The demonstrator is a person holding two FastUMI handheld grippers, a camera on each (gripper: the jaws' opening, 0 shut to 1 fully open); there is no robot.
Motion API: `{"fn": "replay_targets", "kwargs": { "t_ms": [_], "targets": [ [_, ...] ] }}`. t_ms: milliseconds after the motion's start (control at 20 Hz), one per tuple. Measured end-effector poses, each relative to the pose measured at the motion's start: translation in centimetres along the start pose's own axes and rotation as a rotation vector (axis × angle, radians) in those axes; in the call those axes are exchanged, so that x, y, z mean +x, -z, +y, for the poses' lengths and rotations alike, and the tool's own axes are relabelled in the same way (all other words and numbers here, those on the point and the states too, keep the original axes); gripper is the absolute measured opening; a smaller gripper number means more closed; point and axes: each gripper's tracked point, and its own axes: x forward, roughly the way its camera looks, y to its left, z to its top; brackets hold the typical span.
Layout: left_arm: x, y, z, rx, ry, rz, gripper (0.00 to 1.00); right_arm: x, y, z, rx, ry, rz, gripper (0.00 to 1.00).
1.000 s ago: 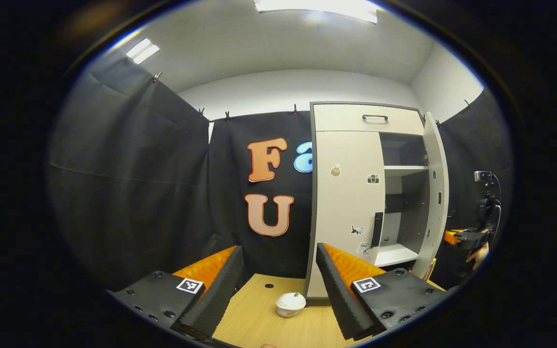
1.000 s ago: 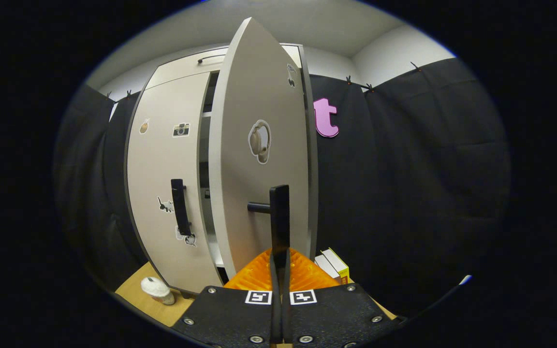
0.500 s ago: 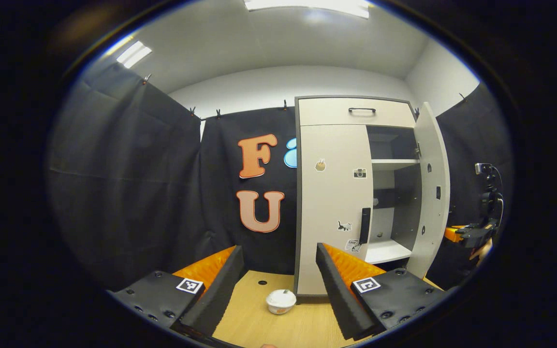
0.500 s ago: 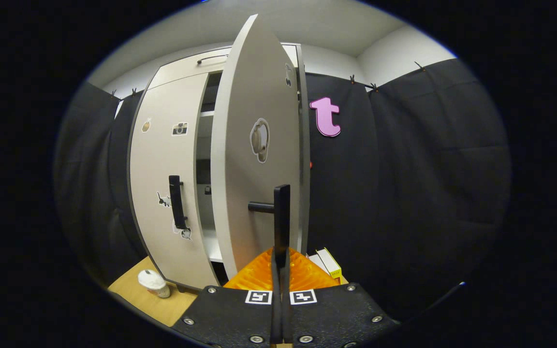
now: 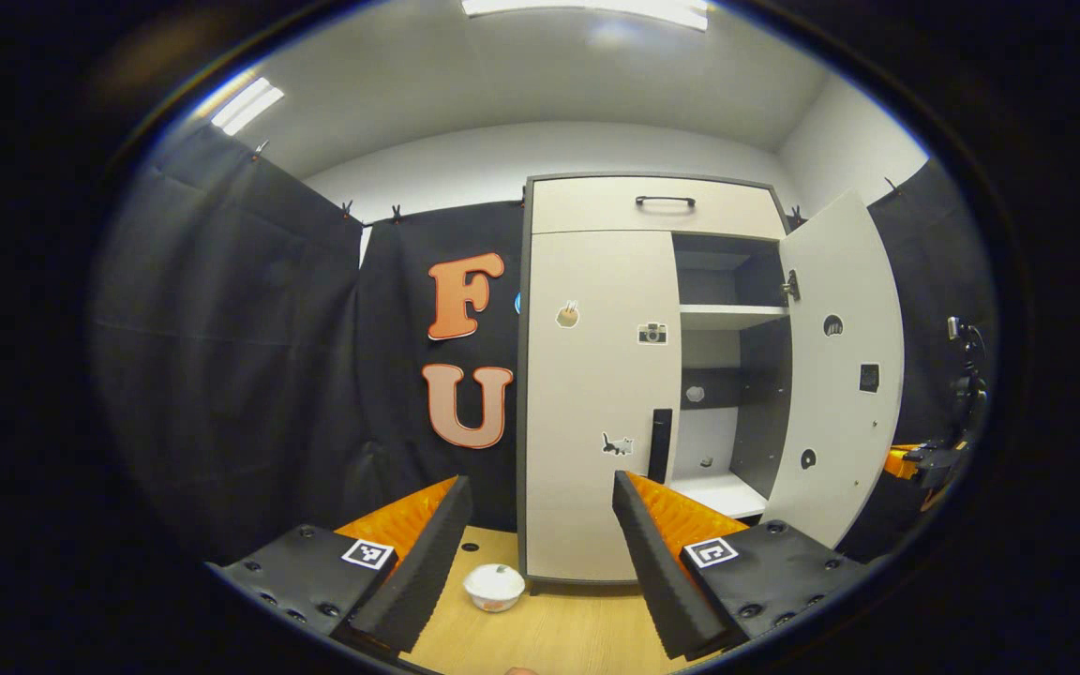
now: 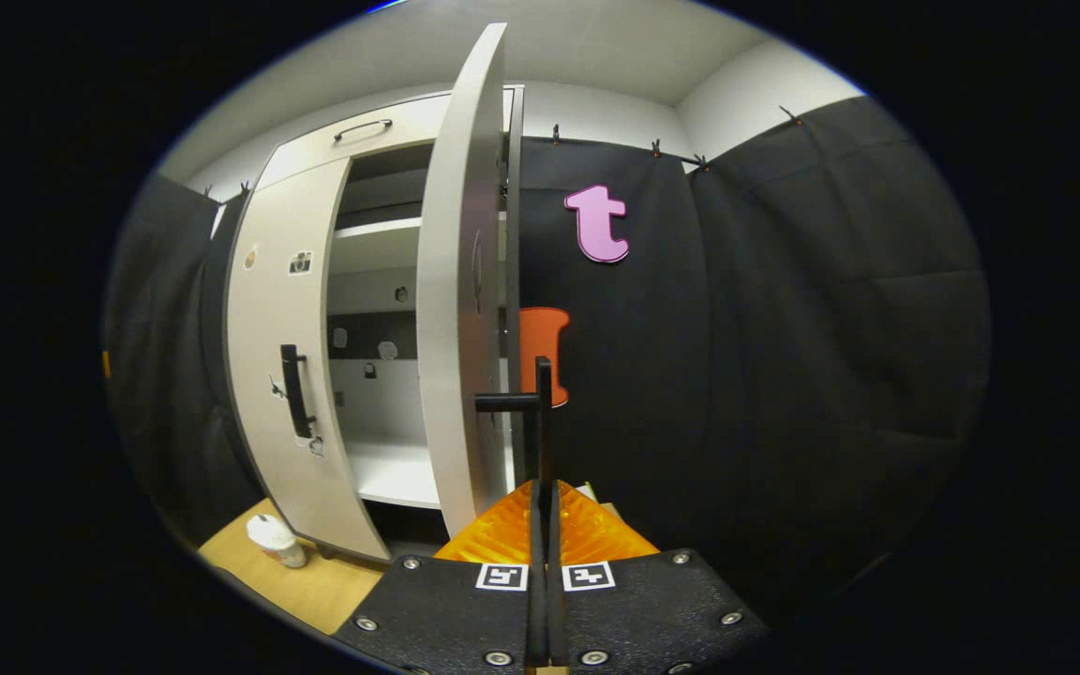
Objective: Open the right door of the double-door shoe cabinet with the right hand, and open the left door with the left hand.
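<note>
The pale double-door shoe cabinet [image 5: 652, 202] stands on the wooden table. Its left door [image 5: 596, 394] is closed, with a black vertical handle [image 5: 660, 445] near the inner edge. The right door [image 5: 835, 375] stands swung far out, baring the shelves [image 5: 732, 317]. My left gripper [image 5: 540, 511] is open and empty, well short of the left door. In the right gripper view the right door [image 6: 460, 309] shows nearly edge-on, and my right gripper [image 6: 542, 487] is shut on its black handle [image 6: 540, 422]. The left door's handle [image 6: 294, 392] shows there too. The right gripper [image 5: 929, 459] appears far off at the right.
A small white lidded cup [image 5: 494, 588] sits on the wooden table [image 5: 559, 637] just in front of the cabinet's left corner, also seen as the cup [image 6: 276, 542]. Black cloth walls close in on the left and right. A drawer with a handle [image 5: 664, 201] tops the cabinet.
The right door has swung much wider with my right gripper still on its handle. The cabinet has drifted left in the left gripper view; that gripper stays open.
</note>
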Motion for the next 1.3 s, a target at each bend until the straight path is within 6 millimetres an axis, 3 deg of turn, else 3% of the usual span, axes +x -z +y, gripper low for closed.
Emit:
{"fn": "replay_targets", "kwargs": {
  "t_ms": [300,500,550,600,700,750,800,1050,1100,1150,1200,1300],
  "targets": [
    [3.2,0.2,-5.6,0.026,0.045,-0.006,0.97,-0.7,0.1,-0.3,-0.019,-0.072,0.001,0.00],
    [6.5,0.5,-8.9,0.023,0.082,-0.025,0.96,-1.4,-0.2,-0.8,0.029,-0.082,-0.006,0.07],
    [7.3,0.9,-9.5,0.025,0.086,-0.024,0.96,-1.5,-0.2,-1.4,0.029,-0.064,-0.010,0.11],
    [8.1,1.4,-10.0,0.025,0.086,-0.017,0.96,-1.5,-0.4,-1.9,0.022,-0.050,-0.016,0.27],
    [9.8,1.9,-11.7,0.022,0.103,-0.010,0.96,-1.4,-0.7,-2.9,-0.008,-0.021,-0.040,0.45],
    [10.6,1.9,-12.5,0.022,0.117,-0.010,0.96,-1.3,-1.1,-3.5,-0.023,0.001,-0.061,0.47],
    [11.5,2.1,-13.2,0.024,0.129,-0.009,0.96,-1.1,-1.4,-4.2,-0.035,0.012,-0.076,0.77],
    [16.0,3.5,-15.1,0.075,0.124,-0.005,0.96,-1.3,-1.1,-5.8,-0.051,0.060,-0.066,0.98],
    [17.0,3.8,-15.0,0.086,0.116,-0.005,0.97,-1.3,-1.1,-6.1,-0.055,0.071,-0.065,0.93],
    [18.1,4.2,-15.1,0.078,0.118,0.000,0.96,-1.4,-1.0,-6.4,-0.057,0.080,-0.061,0.98],
    [19.0,5.1,-15.4,0.054,0.125,0.024,0.97,-1.5,-0.9,-6.6,-0.058,0.087,-0.059,0.93],
    [20.7,6.5,-15.4,0.026,0.124,0.058,0.97,-1.6,-0.8,-7.1,-0.063,0.107,-0.055,0.98]
  ]
}}
